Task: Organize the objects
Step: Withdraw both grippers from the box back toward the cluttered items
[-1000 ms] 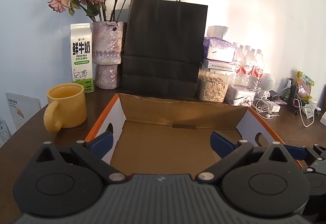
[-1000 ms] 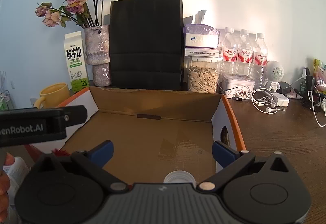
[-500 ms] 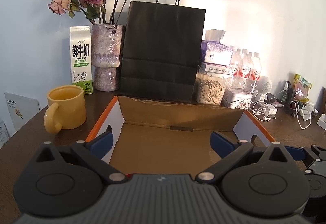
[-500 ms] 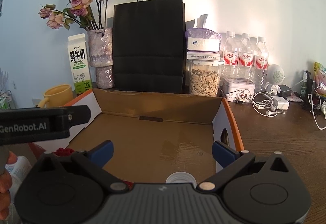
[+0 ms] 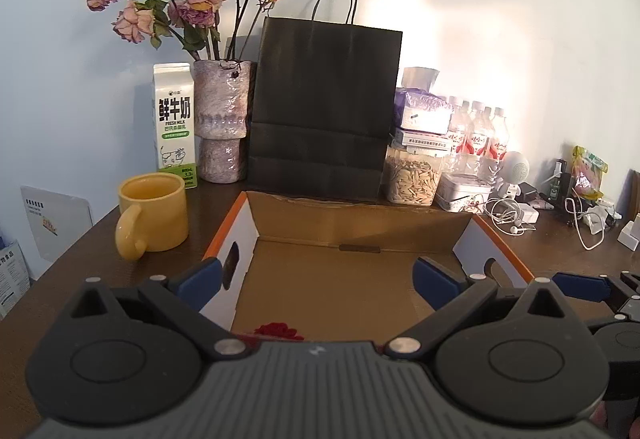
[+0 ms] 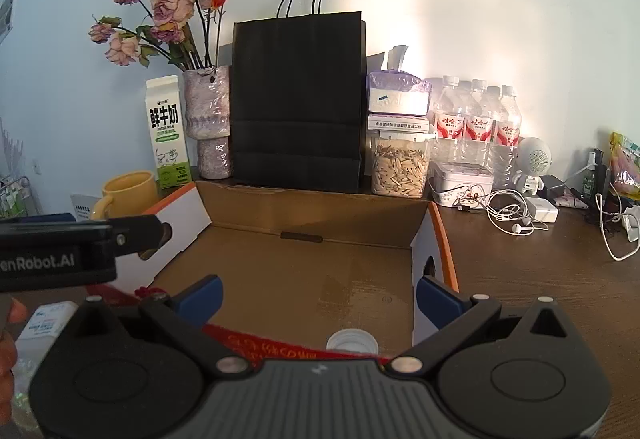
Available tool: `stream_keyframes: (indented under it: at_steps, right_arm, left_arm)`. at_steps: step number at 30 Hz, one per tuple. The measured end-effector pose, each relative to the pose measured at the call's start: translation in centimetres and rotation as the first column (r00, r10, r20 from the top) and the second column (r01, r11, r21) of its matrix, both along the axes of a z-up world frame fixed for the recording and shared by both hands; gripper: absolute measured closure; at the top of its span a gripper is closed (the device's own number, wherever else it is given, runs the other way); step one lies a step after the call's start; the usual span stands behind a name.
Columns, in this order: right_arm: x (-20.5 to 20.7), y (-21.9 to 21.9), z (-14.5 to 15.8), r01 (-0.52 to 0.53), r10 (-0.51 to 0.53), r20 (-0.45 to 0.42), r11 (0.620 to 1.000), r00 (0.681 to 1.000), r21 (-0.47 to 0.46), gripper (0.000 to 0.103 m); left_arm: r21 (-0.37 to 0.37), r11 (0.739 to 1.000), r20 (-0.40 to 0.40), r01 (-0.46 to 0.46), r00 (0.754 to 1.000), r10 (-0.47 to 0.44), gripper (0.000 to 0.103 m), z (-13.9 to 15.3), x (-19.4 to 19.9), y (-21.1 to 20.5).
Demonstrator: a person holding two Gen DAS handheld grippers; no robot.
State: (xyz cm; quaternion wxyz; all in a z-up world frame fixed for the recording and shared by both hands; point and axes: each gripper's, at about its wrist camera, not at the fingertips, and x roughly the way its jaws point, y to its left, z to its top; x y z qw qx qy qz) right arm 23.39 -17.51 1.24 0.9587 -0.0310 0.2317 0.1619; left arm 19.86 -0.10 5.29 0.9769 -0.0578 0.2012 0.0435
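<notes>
Pale wall, dark wooden table [image 5: 100, 239] crowded with clutter, open cardboard box [image 5: 360, 215], both tongs [image 5: 316, 281] [image 6: 318, 297] spread, empty

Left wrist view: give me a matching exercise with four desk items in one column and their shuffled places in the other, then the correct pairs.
Things:
1. yellow mug
2. milk carton
3. black paper bag
4. jar of seeds

Places:
A. directly behind the cardboard box, against the wall
B. left of the cardboard box, handle toward the camera
C. right of the black paper bag, under stacked packets
D. left of the flower vase

Pairs: 1-B, 2-D, 3-A, 4-C
</notes>
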Motion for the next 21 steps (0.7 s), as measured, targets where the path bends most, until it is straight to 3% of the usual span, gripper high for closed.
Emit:
stream_keyframes:
  at_steps: [21]
  right_arm:
    - [-10.1, -2.6, -0.4, -0.024, 0.024, -0.005, 0.999, 1.000, -0.029, 0.000]
  left_arm:
    - [0.006, 1.000, -0.029, 0.023, 0.999, -0.023, 0.000, 0.3, -9.8, 1.6]
